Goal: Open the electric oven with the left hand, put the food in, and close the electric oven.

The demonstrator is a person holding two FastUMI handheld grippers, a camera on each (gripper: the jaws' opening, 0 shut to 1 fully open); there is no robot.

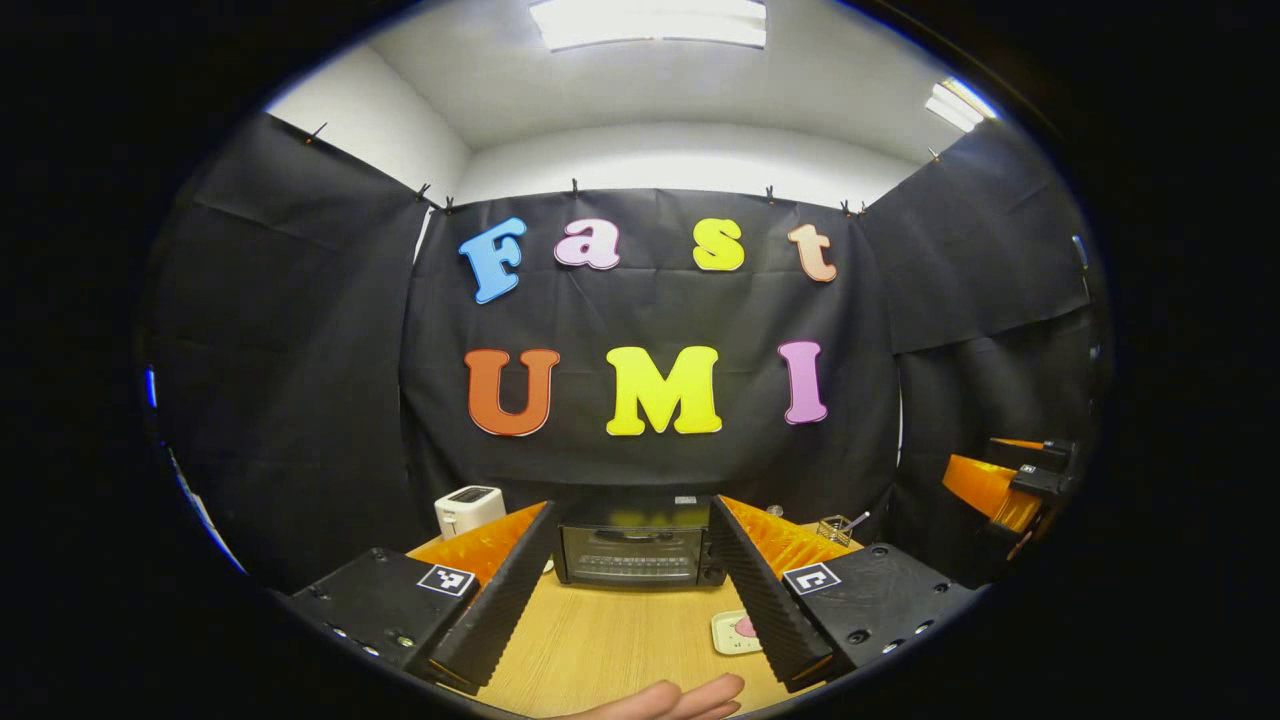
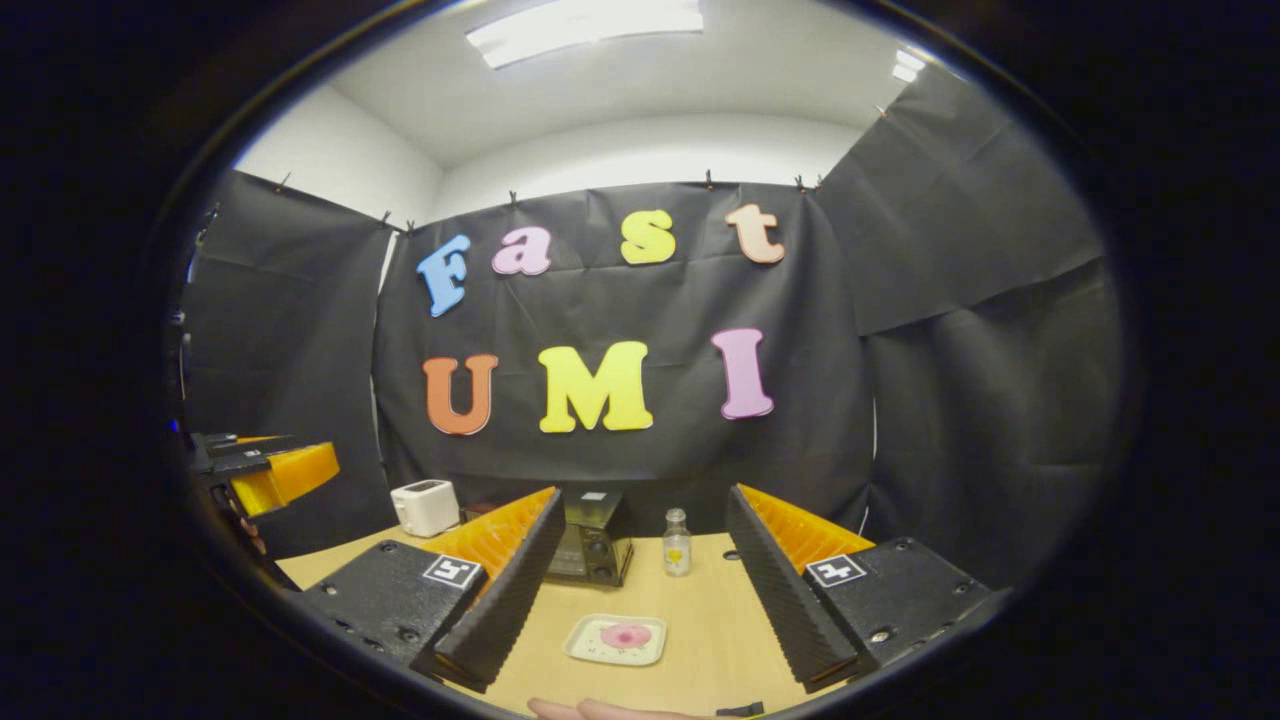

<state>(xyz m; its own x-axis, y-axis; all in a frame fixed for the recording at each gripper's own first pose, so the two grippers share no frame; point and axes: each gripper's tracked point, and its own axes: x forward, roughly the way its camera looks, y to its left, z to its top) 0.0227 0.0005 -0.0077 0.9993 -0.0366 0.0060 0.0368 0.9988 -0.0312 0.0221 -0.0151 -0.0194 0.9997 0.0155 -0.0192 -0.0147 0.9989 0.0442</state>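
A small black electric oven [image 1: 636,545] stands at the back of the wooden table with its glass door closed; in the right gripper view the oven [image 2: 592,551] is partly behind my right gripper's left finger. The food, a pink round piece [image 2: 626,635], lies on a pale square plate [image 2: 600,648]; the plate's edge [image 1: 724,634] peeks out beside my left gripper's right finger. My left gripper [image 1: 634,598] is open, held above the table in front of the oven. My right gripper [image 2: 636,605] is open above the plate, holding nothing.
A white toaster [image 1: 468,509] sits at the back left. A small glass bottle [image 2: 677,543] stands right of the oven, and a clear holder [image 1: 836,528] sits further right. The other gripper [image 1: 1010,480] hovers at the far right. A hand [image 1: 670,700] shows at the bottom edge.
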